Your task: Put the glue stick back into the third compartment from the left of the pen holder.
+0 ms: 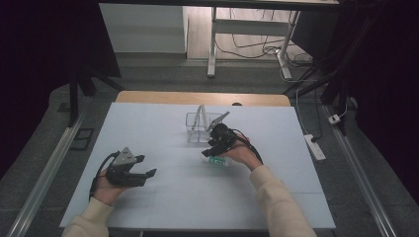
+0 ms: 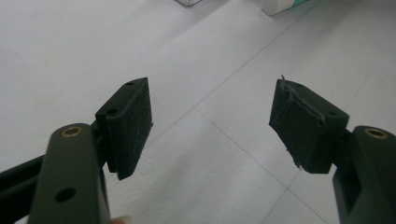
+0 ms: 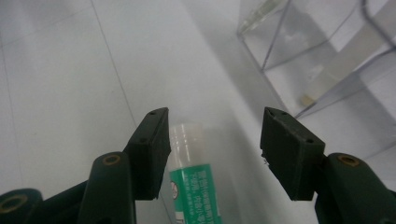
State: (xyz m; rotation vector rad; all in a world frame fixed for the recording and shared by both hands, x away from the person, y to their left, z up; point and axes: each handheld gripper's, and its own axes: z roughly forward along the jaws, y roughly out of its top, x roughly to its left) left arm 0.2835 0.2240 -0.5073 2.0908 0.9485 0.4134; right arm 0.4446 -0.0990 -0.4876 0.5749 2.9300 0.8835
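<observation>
A glue stick (image 1: 218, 160) with a green label and a white cap lies flat on the white table (image 1: 148, 123). My right gripper (image 1: 212, 148) hangs just over it, open. In the right gripper view the glue stick (image 3: 194, 186) lies between the jaws, close beside the left-hand pad, and the pads are not pressing on it; my right gripper (image 3: 215, 140) points toward a clear box (image 3: 327, 60). My left gripper (image 1: 146, 165) rests at the table's near left, open, with nothing between its jaws; under my left gripper (image 2: 212, 112) there is bare white sheet.
The clear box (image 1: 200, 127) stands just beyond the right gripper, with two pale flat strips leaning in it. The table's wooden far edge (image 1: 202, 98) shows behind the white sheet. A power strip (image 1: 314, 146) lies on the floor to the right.
</observation>
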